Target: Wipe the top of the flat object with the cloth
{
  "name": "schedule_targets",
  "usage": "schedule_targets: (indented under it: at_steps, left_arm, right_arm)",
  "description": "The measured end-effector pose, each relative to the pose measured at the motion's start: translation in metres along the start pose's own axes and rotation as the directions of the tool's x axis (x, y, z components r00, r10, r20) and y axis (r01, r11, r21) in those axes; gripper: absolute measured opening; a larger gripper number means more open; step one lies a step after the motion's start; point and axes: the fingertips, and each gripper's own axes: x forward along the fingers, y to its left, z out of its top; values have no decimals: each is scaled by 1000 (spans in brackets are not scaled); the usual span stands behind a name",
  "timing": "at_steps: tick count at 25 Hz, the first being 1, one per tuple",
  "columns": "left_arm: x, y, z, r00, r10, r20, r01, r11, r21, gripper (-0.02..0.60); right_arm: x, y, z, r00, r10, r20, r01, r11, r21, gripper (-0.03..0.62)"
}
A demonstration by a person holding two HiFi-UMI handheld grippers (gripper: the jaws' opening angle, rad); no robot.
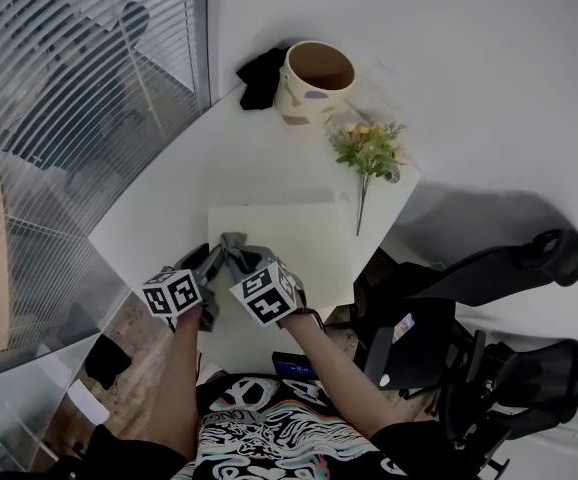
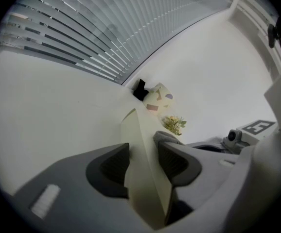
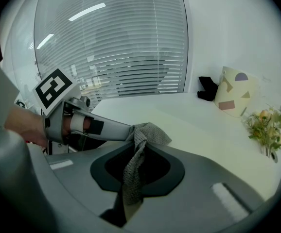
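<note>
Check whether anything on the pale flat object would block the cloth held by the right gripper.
Nothing visible does. The top of the flat object is bare. The right gripper holds the cloth at its near edge, where the left gripper clamps it. The cup and flowers are off it, farther away.

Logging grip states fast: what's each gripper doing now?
Left gripper: shut on the board edge.
Right gripper: shut on the cloth.
</note>
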Motion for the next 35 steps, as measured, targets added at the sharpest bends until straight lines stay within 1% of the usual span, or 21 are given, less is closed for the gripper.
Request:
schedule_targets:
  at_steps: [8,20,25,28,35]
  left_arm:
    - [1,1,0,1000,2,0,-2,1000,3,236]
    - [1,2,0,1000,4,1,-4,1000,2,236]
    - [1,1,0,1000,3,3,-3,1000,2,236]
    - [1,2,0,1000,5,4,-5,1000,2,237]
    - [1,3,0,1000,5,4,-5,1000,3,238]
  right_arm:
    - [-2,7,-5,1000,18,-4,-18,1000,-9,31]
    - [-9,28,-16,997,71,-21,-71,997,-16,31]
    - [-11,32,-19,997,75,-22,-76,997,-20,31]
    - [-11,34,-20,996,87,-35,-88,996,-14,31]
    - [-11,38,-22,995,86,-59,-87,996,-13,31]
